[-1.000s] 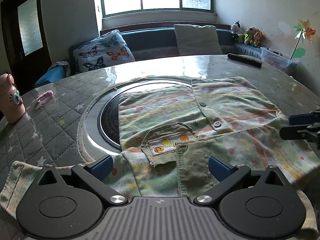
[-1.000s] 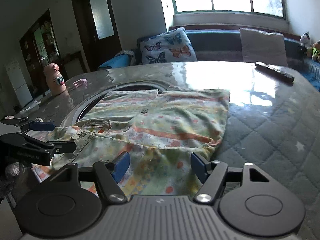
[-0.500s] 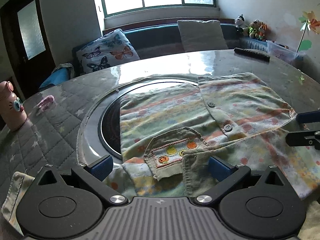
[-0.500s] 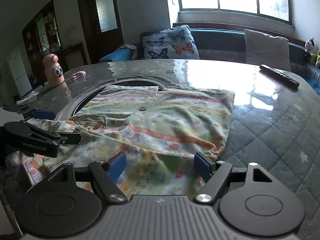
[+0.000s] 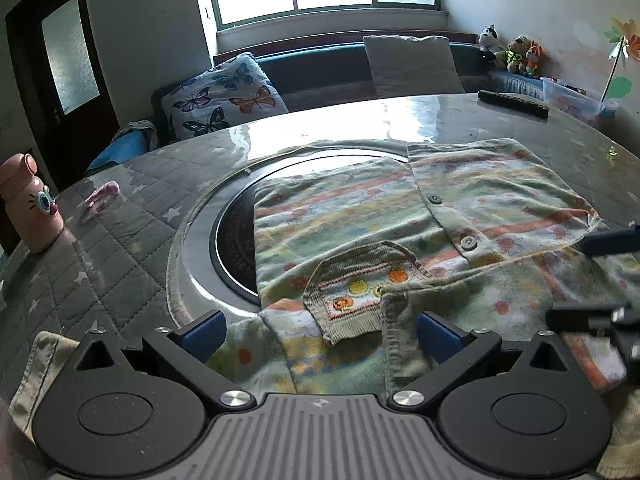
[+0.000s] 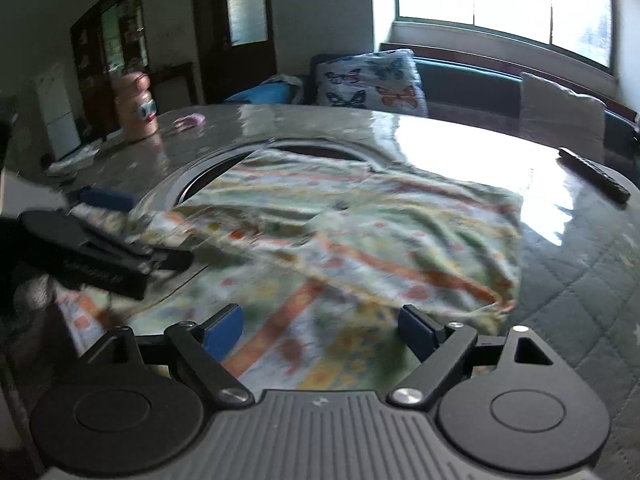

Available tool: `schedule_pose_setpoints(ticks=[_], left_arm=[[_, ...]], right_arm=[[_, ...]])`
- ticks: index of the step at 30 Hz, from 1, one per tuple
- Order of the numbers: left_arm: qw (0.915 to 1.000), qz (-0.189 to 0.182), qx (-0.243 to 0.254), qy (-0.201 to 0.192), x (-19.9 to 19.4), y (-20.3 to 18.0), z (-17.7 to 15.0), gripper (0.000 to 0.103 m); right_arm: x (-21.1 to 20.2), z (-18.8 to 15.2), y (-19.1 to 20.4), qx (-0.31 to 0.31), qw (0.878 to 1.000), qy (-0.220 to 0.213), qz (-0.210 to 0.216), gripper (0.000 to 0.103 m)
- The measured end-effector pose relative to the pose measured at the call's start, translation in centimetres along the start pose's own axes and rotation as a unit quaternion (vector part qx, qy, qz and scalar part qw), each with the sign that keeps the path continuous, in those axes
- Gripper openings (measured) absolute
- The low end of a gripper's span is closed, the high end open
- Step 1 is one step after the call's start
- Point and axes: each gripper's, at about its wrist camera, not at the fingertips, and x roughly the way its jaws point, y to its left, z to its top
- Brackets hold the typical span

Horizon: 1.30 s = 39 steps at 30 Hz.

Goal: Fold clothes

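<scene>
At the far left of my left wrist view a pink bottle [image 5: 30, 204] stands on the quilted surface [image 5: 100, 248]. Lower centre, my left gripper [image 5: 320, 330] has its fingers spread wide over the near hem of the patterned shirt [image 5: 400, 232], gripping nothing. The shirt lies buttoned across the centre of the surface, partly covering the round inset [image 5: 224, 240]. At the upper right lies a remote [image 5: 514, 104]. In my right wrist view, blurred, my right gripper [image 6: 320, 330] has its fingers standing wide; they have just been opening, cloth beneath them, nothing pinched.
</scene>
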Motion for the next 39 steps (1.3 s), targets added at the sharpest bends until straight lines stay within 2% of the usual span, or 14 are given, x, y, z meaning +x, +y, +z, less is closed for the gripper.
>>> schedule_pose_setpoints(ticks=[4,8,14,21,25,27,32,36,39], left_arm=[[1.0,0.001,0.001,-0.002,-0.4,0.0,-0.3,0.103],[1.0,0.004,-0.001,-0.003,-0.7,0.2,-0.6,0.103],[1.0,0.008,-0.002,-0.005,-1.4,0.4,-1.1,0.103],[0.9998,0.017,-0.009,-0.005,-2.3,0.9,-1.8,0.103],[0.9993,0.025,-0.026,-0.008,-3.1,1.9,-2.2,0.103],[0.9989,0.031,-0.034,-0.01,-3.5,2.5,-2.5,0.103],[0.9974,0.046,-0.054,-0.011,-4.5,4.1,-3.2,0.103],[0.9951,0.063,-0.076,-0.011,-5.2,5.7,-4.1,0.103],[0.9922,0.081,-0.095,-0.007,-5.6,7.1,-4.8,0.103]], right_arm=[[-1.0,-0.8,1.0,-0.02,1.0,0.0,0.003,0.088],[-3.1,-1.9,0.3,0.002,1.0,0.003,0.014,0.088],[-5.9,-3.8,-0.9,0.041,0.999,0.006,0.008,0.088],[-7.4,-4.7,-0.8,0.049,0.999,0.005,0.007,0.088],[-7.7,-4.3,-0.3,0.057,0.998,-0.005,0.027,0.088],[-7.3,-4.5,0.0,0.061,0.997,0.006,0.038,0.088],[-7.2,-4.6,0.6,0.058,0.998,0.013,0.038,0.088],[-7.1,-3.8,0.9,0.06,0.997,0.0,0.052,0.088],[-6.0,-3.4,1.1,0.064,0.996,0.008,0.066,0.088]])
